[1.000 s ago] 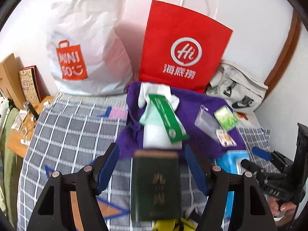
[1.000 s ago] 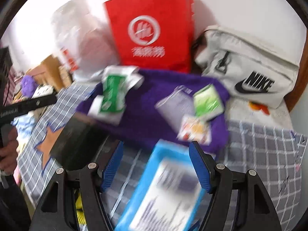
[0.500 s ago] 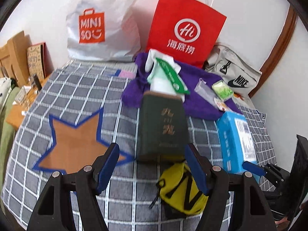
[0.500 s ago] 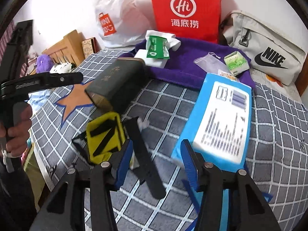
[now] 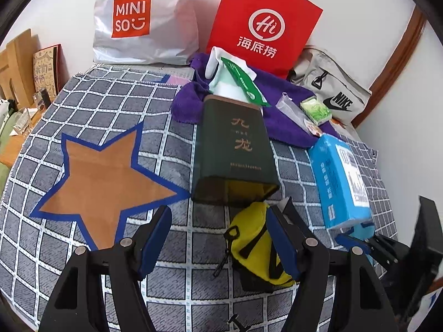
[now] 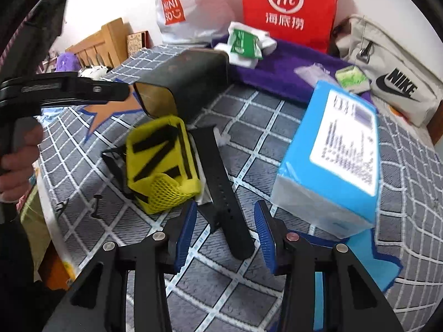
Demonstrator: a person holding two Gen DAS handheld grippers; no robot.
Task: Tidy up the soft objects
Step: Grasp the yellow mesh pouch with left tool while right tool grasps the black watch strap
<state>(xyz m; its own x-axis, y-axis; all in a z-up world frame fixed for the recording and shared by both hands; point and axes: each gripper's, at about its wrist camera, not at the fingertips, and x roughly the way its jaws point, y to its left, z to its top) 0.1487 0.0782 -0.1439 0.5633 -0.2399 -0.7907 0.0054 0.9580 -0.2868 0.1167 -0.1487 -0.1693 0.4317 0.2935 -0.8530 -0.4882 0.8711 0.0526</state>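
Observation:
A yellow mesh pouch lies on the checked bedspread, just below a dark green box. My left gripper is open over the cover, its right finger beside the pouch and nothing gripped. A black strap lies beside the pouch. My right gripper straddles the strap's near end with its jaws closing, and the pads stand apart from it. A blue tissue pack lies to the right. Farther back, a purple towel carries small packets.
A white Miniso bag, a red paper bag and a grey Nike bag stand along the wall. A hand holds the left gripper at the right wrist view's left edge. A wooden headboard is beyond.
Both views have pulled back and sunk toward the bed's near side, bringing the yellow pouch and black strap into view. The right jaws have narrowed around the strap. The left jaws are unchanged.

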